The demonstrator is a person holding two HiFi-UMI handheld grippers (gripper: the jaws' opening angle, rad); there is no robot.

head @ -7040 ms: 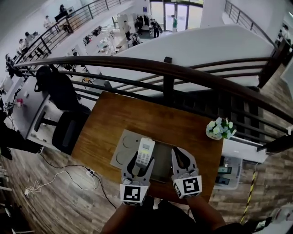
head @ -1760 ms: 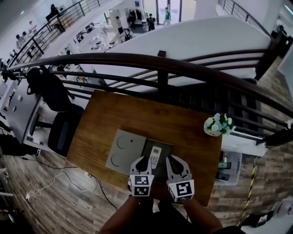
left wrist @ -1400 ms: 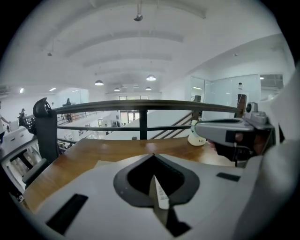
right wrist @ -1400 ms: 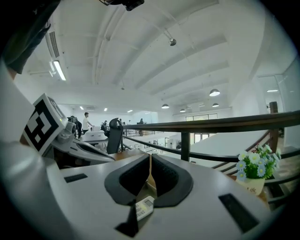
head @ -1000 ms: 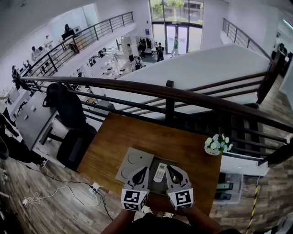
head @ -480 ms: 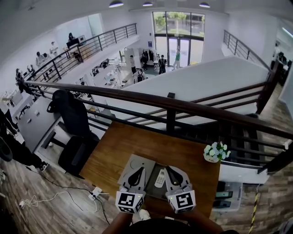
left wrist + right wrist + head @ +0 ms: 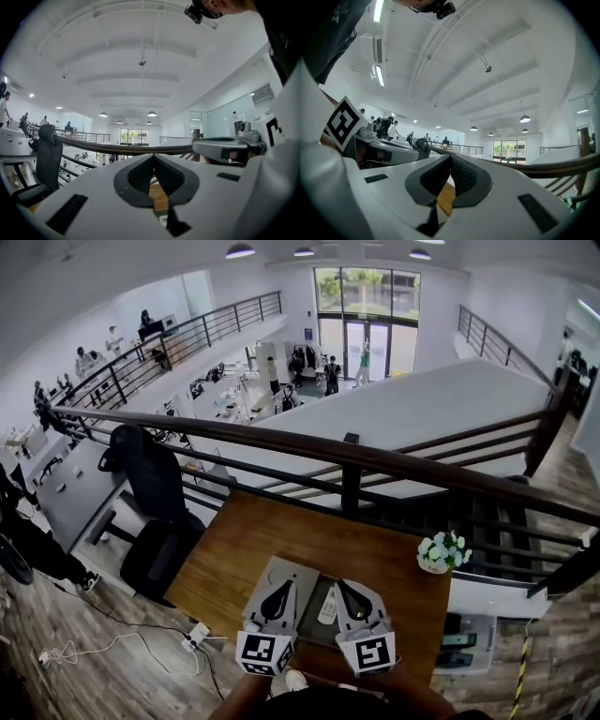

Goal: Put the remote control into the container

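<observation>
The white remote control (image 7: 327,607) lies in the dark grey container (image 7: 316,627) on the wooden table (image 7: 375,549), in the head view. My left gripper (image 7: 283,586) hovers just left of the remote and my right gripper (image 7: 340,585) just right of it, both near the table's front edge. Neither touches the remote. In the left gripper view, the left gripper (image 7: 153,156) has its jaws pressed together with nothing between them. The right gripper (image 7: 450,157) shows the same in its own view. Both gripper views point upward at the ceiling.
A light grey lid (image 7: 270,570) with round marks lies left of the container. A small pot of white flowers (image 7: 438,552) stands at the table's right edge. A dark railing (image 7: 375,460) runs behind the table, and an office chair (image 7: 150,512) stands at its left.
Earlier the left gripper held the remote over the container; now the remote lies inside and both grippers are drawn back toward me, shut. The head view has tilted up.
</observation>
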